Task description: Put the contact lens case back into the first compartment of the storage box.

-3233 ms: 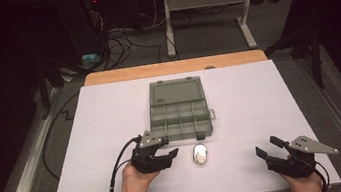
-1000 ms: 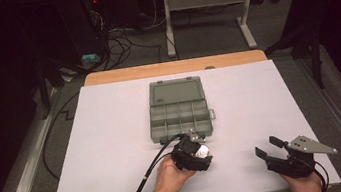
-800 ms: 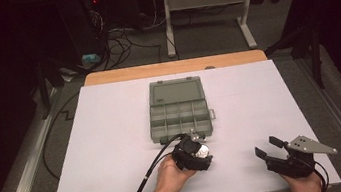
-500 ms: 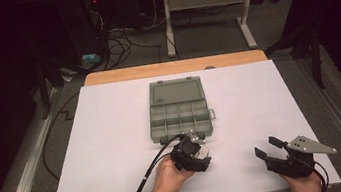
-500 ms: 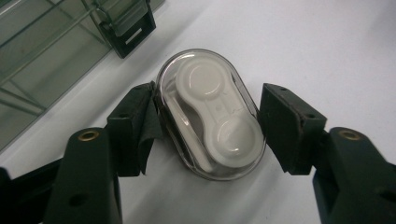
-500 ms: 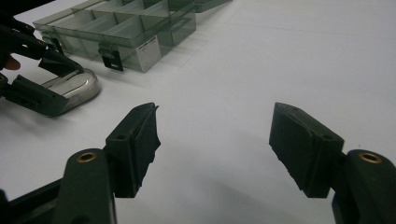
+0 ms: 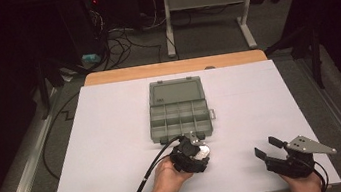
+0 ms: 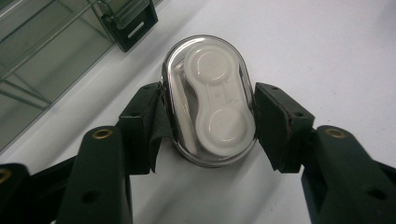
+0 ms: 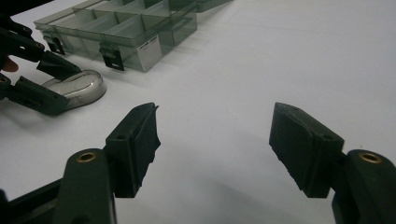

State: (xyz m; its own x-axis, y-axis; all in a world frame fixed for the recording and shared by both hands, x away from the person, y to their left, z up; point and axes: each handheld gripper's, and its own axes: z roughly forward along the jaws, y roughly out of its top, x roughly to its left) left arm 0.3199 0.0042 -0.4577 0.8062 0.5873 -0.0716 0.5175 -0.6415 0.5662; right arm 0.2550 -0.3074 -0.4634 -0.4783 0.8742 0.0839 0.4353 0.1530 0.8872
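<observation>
A small oval clear case (image 8: 210, 98) with a white two-cup insert lies on the white table cover just in front of the grey compartment box (image 7: 179, 110). My left gripper (image 8: 208, 100) straddles it, and its jaws have just been closing; both pads now touch the case's long sides. In the high view the left gripper (image 7: 194, 155) covers most of the case (image 7: 204, 149). My right gripper (image 9: 217, 126) stands open over bare table near the front right (image 7: 265, 147), with nothing between its fingers. From there the case (image 9: 77, 86) shows at far left.
The compartment box (image 9: 116, 28) lies open, lid flat behind it, latches (image 8: 130, 23) facing the person. The white cover (image 7: 115, 149) ends close to both hands at the front edge. Floor cables and a table frame lie beyond the far edge.
The left gripper moved right from its earlier spot to the oval case and its jaws narrowed onto it. The right gripper kept still.
</observation>
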